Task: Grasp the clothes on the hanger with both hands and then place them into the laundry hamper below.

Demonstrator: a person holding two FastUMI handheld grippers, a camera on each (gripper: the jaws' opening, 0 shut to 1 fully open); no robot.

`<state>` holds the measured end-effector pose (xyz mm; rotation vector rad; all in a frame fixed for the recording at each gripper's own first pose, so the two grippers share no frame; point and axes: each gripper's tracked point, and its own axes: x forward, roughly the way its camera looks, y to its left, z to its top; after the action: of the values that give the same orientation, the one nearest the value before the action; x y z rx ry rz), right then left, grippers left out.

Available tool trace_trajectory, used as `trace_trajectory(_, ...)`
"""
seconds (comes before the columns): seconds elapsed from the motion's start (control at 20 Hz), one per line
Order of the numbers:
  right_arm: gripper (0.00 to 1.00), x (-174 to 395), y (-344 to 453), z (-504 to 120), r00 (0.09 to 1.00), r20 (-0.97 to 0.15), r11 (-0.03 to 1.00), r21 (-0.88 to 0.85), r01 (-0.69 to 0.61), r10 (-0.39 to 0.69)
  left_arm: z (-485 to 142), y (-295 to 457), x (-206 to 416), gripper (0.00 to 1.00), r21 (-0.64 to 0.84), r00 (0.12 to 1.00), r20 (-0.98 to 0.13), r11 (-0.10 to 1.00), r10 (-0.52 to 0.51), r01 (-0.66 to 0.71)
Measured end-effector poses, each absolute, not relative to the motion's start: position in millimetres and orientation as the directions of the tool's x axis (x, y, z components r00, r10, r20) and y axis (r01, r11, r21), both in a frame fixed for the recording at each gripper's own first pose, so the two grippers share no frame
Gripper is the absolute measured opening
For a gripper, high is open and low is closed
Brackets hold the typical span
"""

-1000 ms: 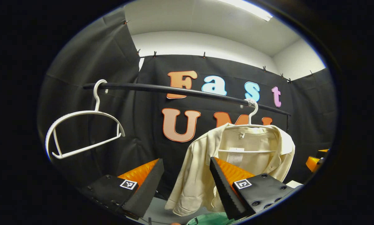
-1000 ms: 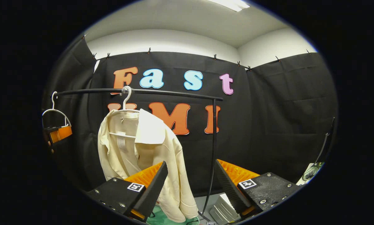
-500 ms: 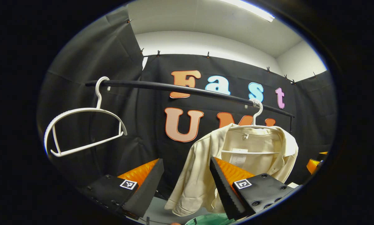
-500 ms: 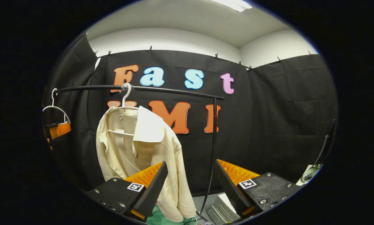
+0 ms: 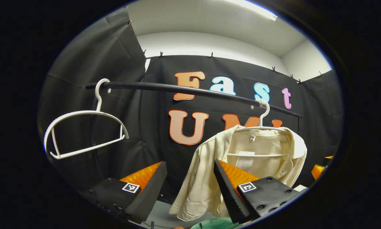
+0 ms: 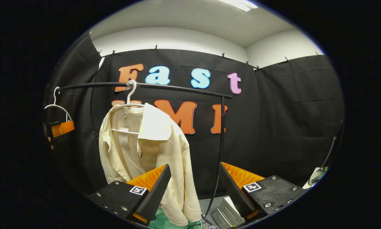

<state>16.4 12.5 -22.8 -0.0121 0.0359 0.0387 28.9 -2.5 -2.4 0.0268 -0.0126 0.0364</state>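
Shirt (image 5: 209, 178) hangs on a white hanger (image 5: 262, 127) at centre right; left gripper (image 5: 190, 184) and right gripper (image 6: 193, 187) gape apart, empty.

Right tool (image 6: 193, 186): fingers wide apart, holding nothing.
Shirt (image 6: 152, 152): cream, on white hanger (image 6: 130, 95), left of centre.
Rail (image 6: 177, 89): black, far.

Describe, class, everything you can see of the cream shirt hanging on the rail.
The cream shirt is a pale, soft-looking collared garment. It hangs open on a white hanger hooked over the black rail. A white label shows inside, below the neck. One sleeve droops lower left in the left gripper view. Its hem hangs just above something green. Neither hand-held gripper touches it.
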Motion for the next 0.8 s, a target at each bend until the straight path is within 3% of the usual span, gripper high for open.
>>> trace_trajectory(0.3,0.94,20.9,20.9,-39.3,0.997,-0.059,0.999,-0.009,-0.050,0.050,-6.0,-2.7,29.8,1.00,0.047,0.999,0.006,0.998,0.033,-0.033)
trace_trajectory(0.35,0.94,22.2,23.6,-41.1,0.997,-0.063,0.999,-0.005,-0.054,0.054,-6.6,-2.3,30.2,0.96,0.049,0.999,0.004,0.998,0.033,-0.033)
trace_trajectory(0.75,0.94,33.9,54.2,-69.1,0.991,-0.099,0.996,-0.010,-0.087,0.086,-13.6,4.5,34.8,0.96,0.055,0.999,-0.005,0.998,0.044,-0.043)
trace_trajectory(0.8,0.94,36.6,59.6,-73.0,0.990,-0.107,0.996,-0.005,-0.093,0.092,-15.2,6.9,35.1,1.00,0.056,0.999,-0.008,0.997,0.045,-0.045)
